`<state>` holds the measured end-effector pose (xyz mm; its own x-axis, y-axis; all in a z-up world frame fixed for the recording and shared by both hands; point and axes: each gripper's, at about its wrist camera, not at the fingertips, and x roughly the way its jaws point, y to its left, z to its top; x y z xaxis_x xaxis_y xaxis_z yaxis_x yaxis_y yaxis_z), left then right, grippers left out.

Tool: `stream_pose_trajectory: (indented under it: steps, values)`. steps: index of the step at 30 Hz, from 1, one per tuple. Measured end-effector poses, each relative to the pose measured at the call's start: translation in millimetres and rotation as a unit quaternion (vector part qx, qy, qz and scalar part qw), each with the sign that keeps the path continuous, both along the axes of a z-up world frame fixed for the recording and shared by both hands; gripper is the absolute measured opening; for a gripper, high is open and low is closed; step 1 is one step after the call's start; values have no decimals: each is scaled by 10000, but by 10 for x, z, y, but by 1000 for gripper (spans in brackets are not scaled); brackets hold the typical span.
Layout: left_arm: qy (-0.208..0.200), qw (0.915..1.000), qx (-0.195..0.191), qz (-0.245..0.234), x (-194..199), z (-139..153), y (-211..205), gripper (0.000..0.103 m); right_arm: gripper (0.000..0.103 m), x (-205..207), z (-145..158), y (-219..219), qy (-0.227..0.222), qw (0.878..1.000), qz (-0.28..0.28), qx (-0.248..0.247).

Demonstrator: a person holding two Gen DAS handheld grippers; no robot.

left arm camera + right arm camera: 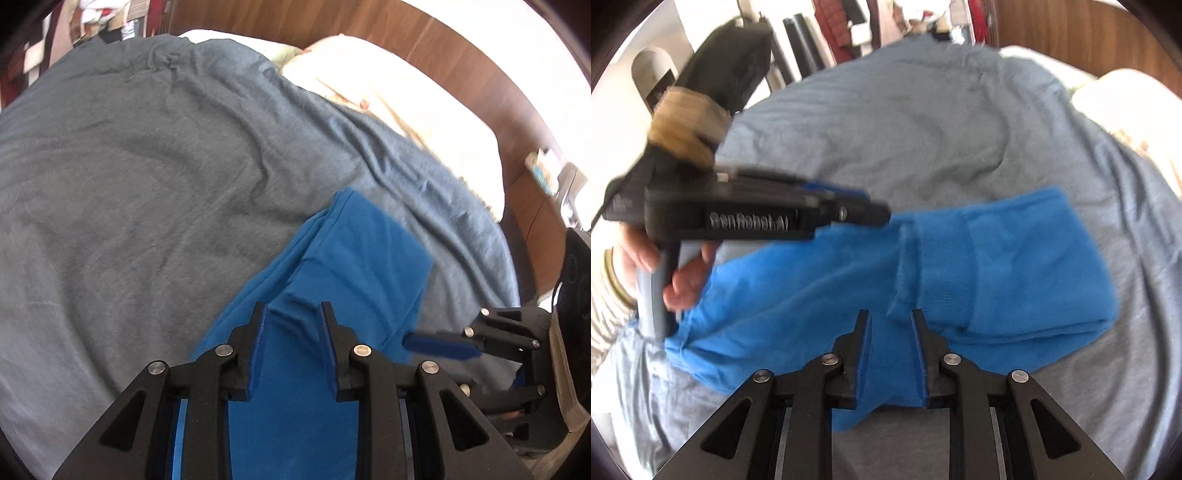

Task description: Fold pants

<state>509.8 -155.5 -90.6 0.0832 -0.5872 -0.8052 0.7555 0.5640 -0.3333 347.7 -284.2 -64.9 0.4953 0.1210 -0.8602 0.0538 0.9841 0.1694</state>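
Pants, blue soft knit (849, 280), lie partly folded on the grey-sheeted bed (923, 122), cuff end doubled over; left gripper (293, 314) and right gripper (889, 321) both hover jaws apart above the fabric, likely lining up the next fold.

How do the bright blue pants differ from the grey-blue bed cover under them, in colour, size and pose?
The bright blue pants are vivid blue; the grey-blue bed cover is dull and greyish. The pants take up only a small patch, while the cover spreads over nearly the whole bed. The pants are folded, with one end doubled back onto itself; the cover lies in one wrinkled layer. Both are soft cloth.
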Motion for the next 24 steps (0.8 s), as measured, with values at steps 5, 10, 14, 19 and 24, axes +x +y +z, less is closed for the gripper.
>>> stream_pose_trajectory:
  steps: [5,10,14,19,24]
  values:
    - [252,9991,-227,245,28,-104,-136,29,22,36,80,-325,-126,9981,-598,-19]
    - [388,9980,19,491,161,-341,-246,37,22,131,-51,-501,-73,9965,-830,-94]
    - [147,9980,422,444,127,-477,-292,37,22,199,-296,-488,233,9962,-834,32]
    - [-24,9968,690,409,83,-531,-238,39,30,179,-384,-319,317,9979,-556,26]
    - [-417,9922,1117,371,54,-344,-169,38,39,141,-302,-302,382,9980,-472,182]
